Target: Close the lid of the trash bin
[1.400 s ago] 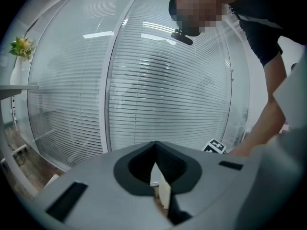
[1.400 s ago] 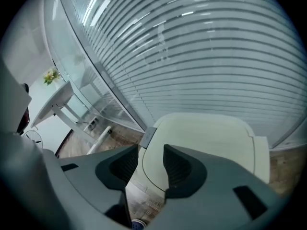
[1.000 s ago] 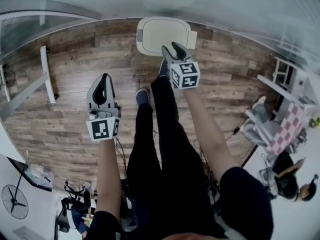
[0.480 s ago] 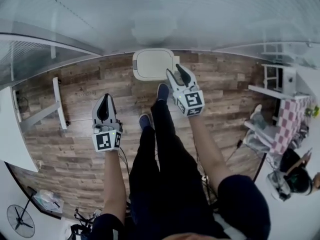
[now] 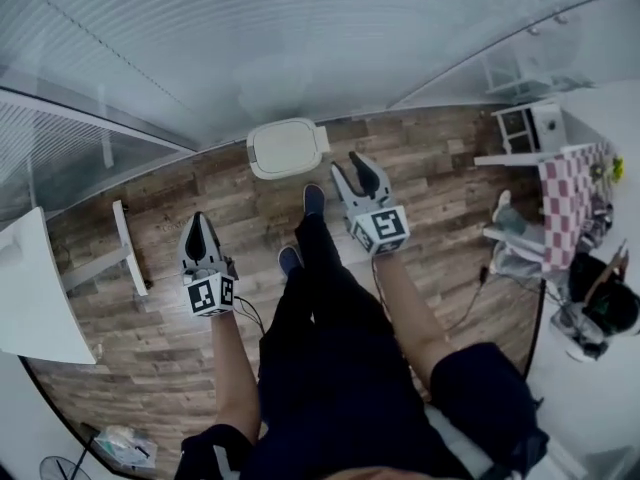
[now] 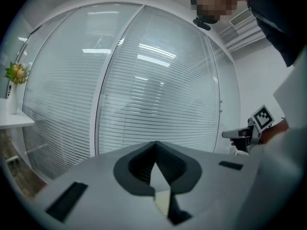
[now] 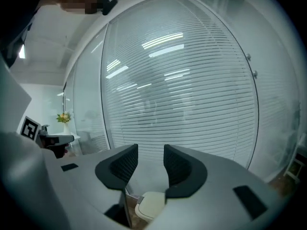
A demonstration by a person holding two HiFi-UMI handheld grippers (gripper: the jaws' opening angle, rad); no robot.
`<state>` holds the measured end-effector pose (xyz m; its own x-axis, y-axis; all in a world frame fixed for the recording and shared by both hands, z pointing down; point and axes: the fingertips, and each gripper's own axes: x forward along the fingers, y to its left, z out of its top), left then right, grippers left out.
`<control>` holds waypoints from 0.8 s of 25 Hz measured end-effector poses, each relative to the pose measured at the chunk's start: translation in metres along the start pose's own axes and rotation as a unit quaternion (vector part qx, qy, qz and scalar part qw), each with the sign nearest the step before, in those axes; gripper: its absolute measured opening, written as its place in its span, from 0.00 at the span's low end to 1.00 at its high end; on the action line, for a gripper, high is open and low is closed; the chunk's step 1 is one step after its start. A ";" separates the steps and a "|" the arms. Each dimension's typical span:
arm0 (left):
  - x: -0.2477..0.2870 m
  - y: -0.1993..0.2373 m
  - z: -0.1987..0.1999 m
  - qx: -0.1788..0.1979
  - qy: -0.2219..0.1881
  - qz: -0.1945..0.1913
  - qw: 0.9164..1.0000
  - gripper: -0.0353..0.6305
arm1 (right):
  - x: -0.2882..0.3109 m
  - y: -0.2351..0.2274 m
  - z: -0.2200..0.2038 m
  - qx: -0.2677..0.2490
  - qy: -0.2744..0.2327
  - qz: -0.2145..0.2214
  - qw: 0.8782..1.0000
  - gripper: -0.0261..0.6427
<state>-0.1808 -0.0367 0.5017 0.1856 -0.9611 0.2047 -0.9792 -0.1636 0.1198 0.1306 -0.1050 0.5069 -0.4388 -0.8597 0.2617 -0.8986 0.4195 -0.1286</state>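
The cream trash bin point(image 5: 287, 148) stands on the wood floor by the glass wall, its lid lying flat and closed. My right gripper point(image 5: 358, 176) hangs in the air to the right of the bin and nearer to me, apart from it, open with nothing between its fingers. In the right gripper view the jaws point(image 7: 151, 159) stand parted, and the bin point(image 7: 151, 204) shows small far below them. My left gripper point(image 5: 198, 234) is held out at the left, well clear of the bin. In its own view the left gripper point(image 6: 154, 147) is shut and empty, facing the blinds.
A glass wall with blinds point(image 5: 300, 58) runs behind the bin. A white desk point(image 5: 40, 298) and its leg frame point(image 5: 125, 253) stand at the left. The person's legs and shoes point(image 5: 312, 200) are just short of the bin. Chairs and a checked cloth point(image 5: 562, 203) are at the right.
Both grippers have risen away from the floor, the right one more, lifting off the bin's lid area. The bin now looks smaller and farther; the lid stays flat.
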 end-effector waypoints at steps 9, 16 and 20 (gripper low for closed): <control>-0.042 -0.021 0.029 0.027 -0.018 -0.017 0.999 0.06 | -0.075 0.012 0.037 -0.020 -0.046 -0.028 0.998 0.28; -0.068 -0.042 0.044 0.032 -0.029 -0.039 0.998 0.06 | -0.112 0.024 0.046 -0.022 -0.054 -0.018 0.998 0.26; -0.077 -0.051 0.053 0.048 -0.028 -0.044 0.997 0.06 | -0.128 0.029 0.055 -0.030 -0.063 -0.021 0.997 0.26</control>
<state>-0.1499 0.0333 0.4282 0.2691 -0.9526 0.1421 -0.9631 -0.2660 0.0409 0.1608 0.0009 0.4175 -0.4005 -0.9051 0.1430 -0.9163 0.3957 -0.0623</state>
